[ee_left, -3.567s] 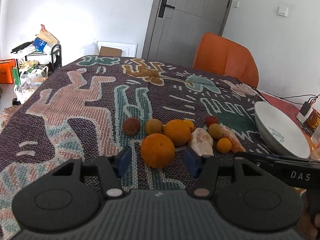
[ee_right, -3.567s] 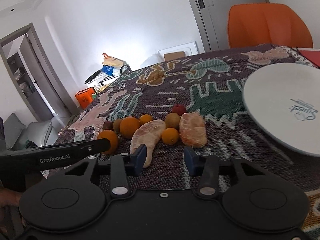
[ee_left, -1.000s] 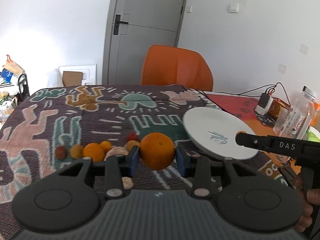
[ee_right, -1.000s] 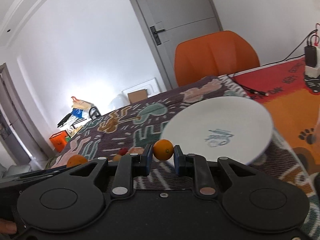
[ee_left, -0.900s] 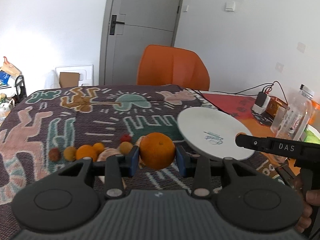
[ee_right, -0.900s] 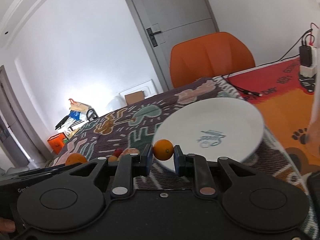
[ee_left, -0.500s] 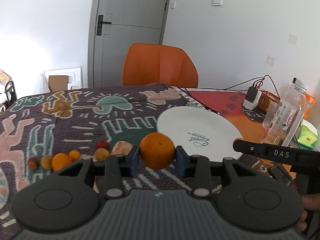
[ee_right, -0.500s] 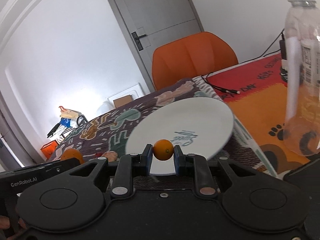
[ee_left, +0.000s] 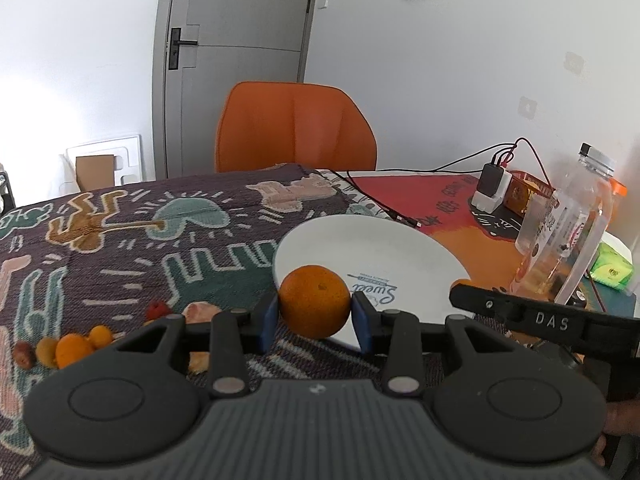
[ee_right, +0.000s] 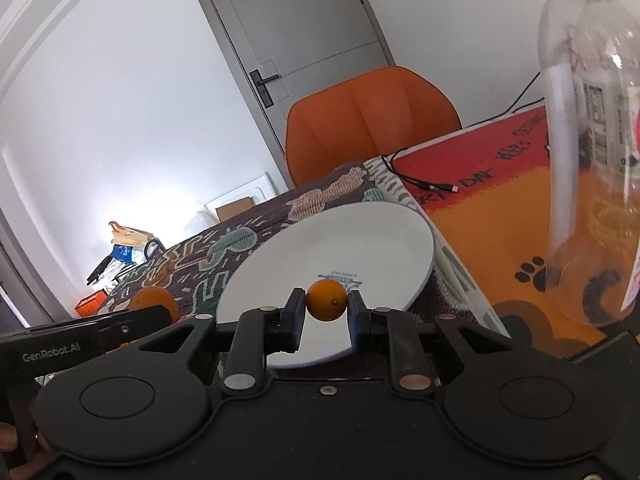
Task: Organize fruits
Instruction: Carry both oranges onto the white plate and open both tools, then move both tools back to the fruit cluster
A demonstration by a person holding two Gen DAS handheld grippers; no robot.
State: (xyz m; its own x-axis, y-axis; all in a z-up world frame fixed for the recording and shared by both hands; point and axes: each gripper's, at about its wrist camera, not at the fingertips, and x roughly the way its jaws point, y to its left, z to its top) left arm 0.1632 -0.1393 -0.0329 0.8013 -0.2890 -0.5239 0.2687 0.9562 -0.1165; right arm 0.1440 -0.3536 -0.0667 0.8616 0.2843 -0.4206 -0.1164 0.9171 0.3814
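A large orange point(ee_left: 314, 301) is clamped between the blue pads of my left gripper point(ee_left: 316, 316), held in the air over the near left rim of the white plate point(ee_left: 400, 256). My right gripper point(ee_right: 322, 312) is shut on a small orange point(ee_right: 326, 300) above the near part of the same white plate point(ee_right: 360, 240). In the right wrist view the large orange point(ee_right: 154, 298) shows at the left behind the other gripper's arm. Several fruits point(ee_left: 72, 350) remain in a row on the patterned cloth at the lower left.
A clear plastic bottle point(ee_right: 592, 160) stands close on the right, on an orange-red mat point(ee_right: 500, 184). A charger with cables point(ee_left: 494, 184) and a green pack point(ee_left: 612, 268) lie beyond. An orange chair point(ee_left: 296, 136) stands at the table's far edge.
Both grippers carried their oranges rightwards to the plate. The plate has come closer and more central, the fruit row has slid to the left, and the bottle now looms large on the right.
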